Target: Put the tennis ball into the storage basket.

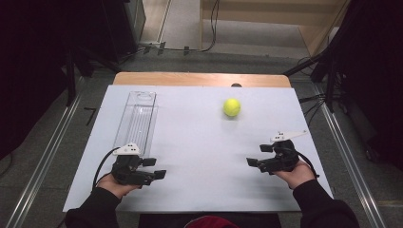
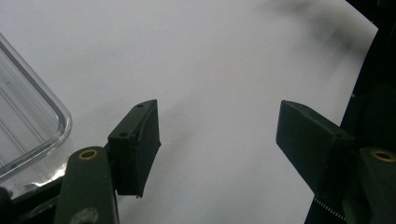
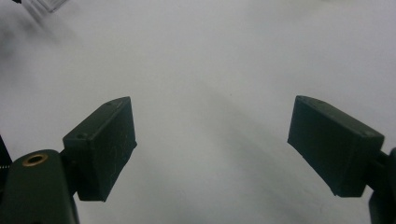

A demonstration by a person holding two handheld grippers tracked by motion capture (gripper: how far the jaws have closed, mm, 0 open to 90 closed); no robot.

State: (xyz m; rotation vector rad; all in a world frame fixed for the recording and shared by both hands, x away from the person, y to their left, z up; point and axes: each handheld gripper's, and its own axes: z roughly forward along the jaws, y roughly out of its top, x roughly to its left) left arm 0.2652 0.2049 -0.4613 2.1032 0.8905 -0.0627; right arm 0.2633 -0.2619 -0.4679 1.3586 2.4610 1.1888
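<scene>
In the high view, the person's two forearms in dark sleeves come in from the bottom edge. The left gripper [image 1: 154,168] sits at the lower left of the frame, held low over the white board [image 1: 199,156], its jaws pointing toward the middle. The right gripper [image 1: 259,155] sits at the lower right, its jaws pointing back toward the left one. The two are well apart, with bare board between them.

In the left gripper view, the left gripper [image 2: 217,140] has its jaws spread wide with nothing between them but white board; a rounded corner of the clear tray [image 2: 32,121] shows at the left edge of that frame. In the right gripper view, the right gripper [image 3: 212,144] also has its jaws wide apart over bare board, holding nothing.

Farther up in the high view, the tray [image 1: 137,118] lies lengthwise at the left of the board, its near end just above the left gripper. The yellow-green ball [image 1: 232,107] rests on the board right of centre in the upper half of the frame, well apart from both grippers and from the tray. Beyond the board's far edge a strip of the wooden table [image 1: 199,79] shows, then grey floor and cables.
</scene>
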